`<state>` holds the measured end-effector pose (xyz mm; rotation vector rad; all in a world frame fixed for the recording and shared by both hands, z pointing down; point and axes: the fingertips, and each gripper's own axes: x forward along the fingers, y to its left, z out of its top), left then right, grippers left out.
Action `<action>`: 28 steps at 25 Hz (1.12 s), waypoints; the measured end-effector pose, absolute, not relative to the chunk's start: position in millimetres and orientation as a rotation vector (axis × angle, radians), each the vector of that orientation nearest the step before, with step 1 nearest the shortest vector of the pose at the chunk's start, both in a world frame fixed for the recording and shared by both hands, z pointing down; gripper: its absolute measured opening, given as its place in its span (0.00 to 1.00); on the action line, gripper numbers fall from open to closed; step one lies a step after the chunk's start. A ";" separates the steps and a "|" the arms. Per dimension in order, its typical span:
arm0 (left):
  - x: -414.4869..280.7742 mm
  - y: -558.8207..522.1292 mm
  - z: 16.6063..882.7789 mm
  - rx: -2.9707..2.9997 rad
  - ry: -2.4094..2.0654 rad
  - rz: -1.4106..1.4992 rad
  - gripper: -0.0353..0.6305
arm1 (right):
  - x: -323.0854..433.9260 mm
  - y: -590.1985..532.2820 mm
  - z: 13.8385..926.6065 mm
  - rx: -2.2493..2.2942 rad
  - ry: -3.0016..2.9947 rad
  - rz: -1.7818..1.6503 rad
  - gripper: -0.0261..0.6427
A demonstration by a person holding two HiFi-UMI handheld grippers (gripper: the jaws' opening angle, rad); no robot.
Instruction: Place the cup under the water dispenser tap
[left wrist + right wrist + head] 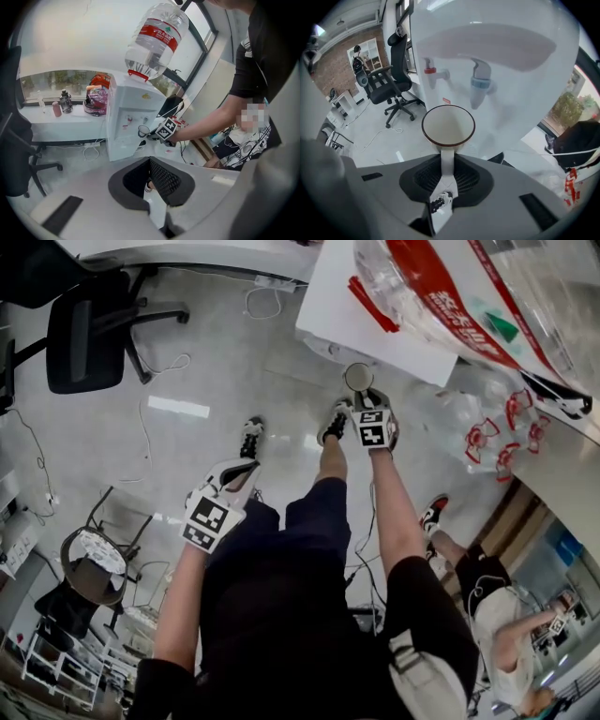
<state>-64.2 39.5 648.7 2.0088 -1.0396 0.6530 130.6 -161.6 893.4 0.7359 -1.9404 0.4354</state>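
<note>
The right claw [447, 161] was closed on the handle of a white cup [448, 125], its two dark pads pressing the thin handle from either side, so the cup hung out ahead of the claw with its brown-rimmed mouth facing the camera and no liquid visible inside. In the right gripper view the cup sat close in front of the white water dispenser [497, 56], lower than both spouts, with the red tap [433, 72] up to its left and the blue tap [479, 84] just above and a little to its right; whether it stood squarely beneath either spout could not be told. From the head view the right claw [361, 397] reached forward at the end of an outstretched arm, with the cup [358, 377] right at the dispenser's edge, below the upturned water bottle [441, 287]. The left claw [150, 180] held nothing: its jaws stood a narrow gap apart, with only floor and a shoe showing through. It hung back, well apart from the dispenser [125, 117], looking across at the cup [143, 131] and the right claw [152, 134]. A black office chair [396, 70] stood on the floor to the side, and a pink plastic bag [97, 96] lay on the tabletop [47, 117] beside the dispenser.
</note>
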 end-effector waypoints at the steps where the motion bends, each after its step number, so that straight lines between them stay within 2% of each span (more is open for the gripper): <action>1: -64.6 41.6 649.9 2.005 -1.039 0.654 0.05 | 131.0 -163.7 898.1 0.757 -1.931 0.446 0.11; 19: -83.5 72.5 676.4 1.922 -1.093 0.662 0.05 | 128.5 -200.3 962.3 0.905 -1.846 0.523 0.11; 28: -84.2 66.0 678.4 1.888 -1.127 0.574 0.05 | 124.7 -204.3 970.8 0.935 -1.859 0.502 0.12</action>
